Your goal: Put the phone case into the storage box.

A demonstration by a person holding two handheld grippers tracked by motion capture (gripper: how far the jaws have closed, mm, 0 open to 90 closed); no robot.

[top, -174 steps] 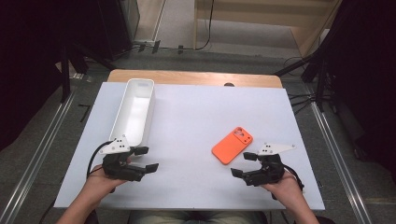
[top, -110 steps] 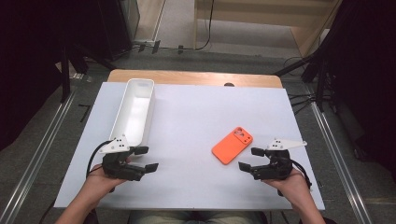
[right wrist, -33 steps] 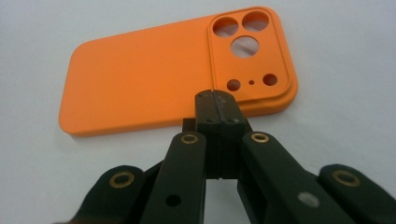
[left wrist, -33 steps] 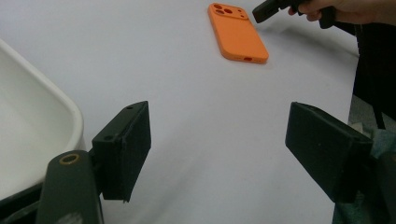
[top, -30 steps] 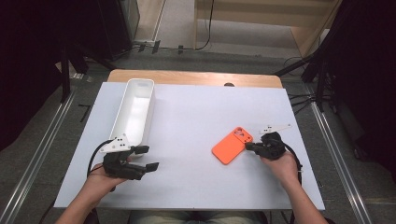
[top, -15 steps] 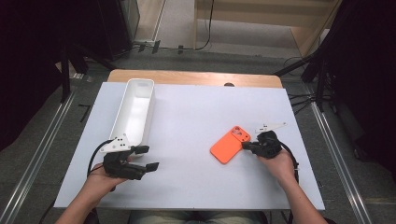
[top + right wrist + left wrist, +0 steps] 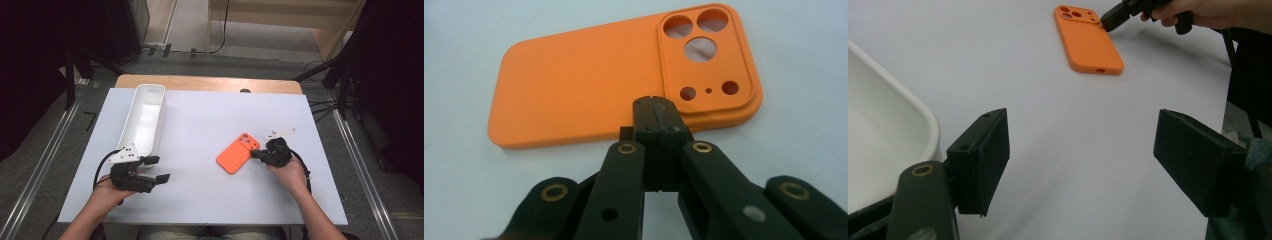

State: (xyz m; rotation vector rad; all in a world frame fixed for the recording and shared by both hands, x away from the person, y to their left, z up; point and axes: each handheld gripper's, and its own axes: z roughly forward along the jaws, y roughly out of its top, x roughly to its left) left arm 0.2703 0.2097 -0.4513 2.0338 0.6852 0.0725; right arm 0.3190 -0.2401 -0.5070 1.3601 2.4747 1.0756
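Note:
An orange phone case [image 7: 238, 155] lies back up on the white table, right of the middle; it also shows in the left gripper view [image 7: 1088, 42] and fills the right gripper view [image 7: 599, 85]. My right gripper [image 7: 254, 154] is shut, and its joined tips [image 7: 655, 107] rest against the case's long edge beside the camera cut-outs. The same gripper [image 7: 1108, 22] shows far off in the left gripper view. At the front left my left gripper [image 7: 156, 169] rests open with bare table between its jaws [image 7: 1083, 165].
A long white tray [image 7: 132, 115] stands at the back left, its near corner [image 7: 923, 120] just beside the left gripper. The white sheet ends at a wooden strip [image 7: 210, 82] at the far side. Dark stands and cables surround the table.
My right gripper has moved left and away from the front edge, up to the case's edge. The case has shifted a little to the left. The left gripper has stayed still.

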